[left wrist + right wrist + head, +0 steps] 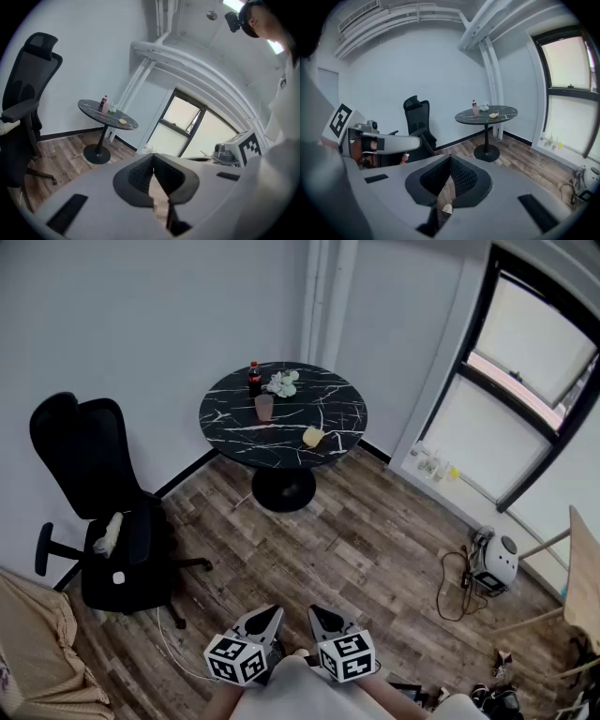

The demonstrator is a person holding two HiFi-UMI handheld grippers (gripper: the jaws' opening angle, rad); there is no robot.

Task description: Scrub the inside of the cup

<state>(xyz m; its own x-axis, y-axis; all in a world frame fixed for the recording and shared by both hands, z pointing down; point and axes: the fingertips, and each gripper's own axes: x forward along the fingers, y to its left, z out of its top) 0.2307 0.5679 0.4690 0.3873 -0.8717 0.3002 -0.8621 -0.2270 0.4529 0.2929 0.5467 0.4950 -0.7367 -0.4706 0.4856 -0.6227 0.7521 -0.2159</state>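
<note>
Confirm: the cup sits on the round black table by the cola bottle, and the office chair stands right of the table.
Not quite: the head view shows the office chair left of the round black table, not right. The cup does sit on it by the cola bottle.

text: none legible | bottle label: unreadable (too small)

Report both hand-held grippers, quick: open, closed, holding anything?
Left hand-held gripper: closed, nothing between its jaws.
Right hand-held gripper: closed, nothing between its jaws.
</note>
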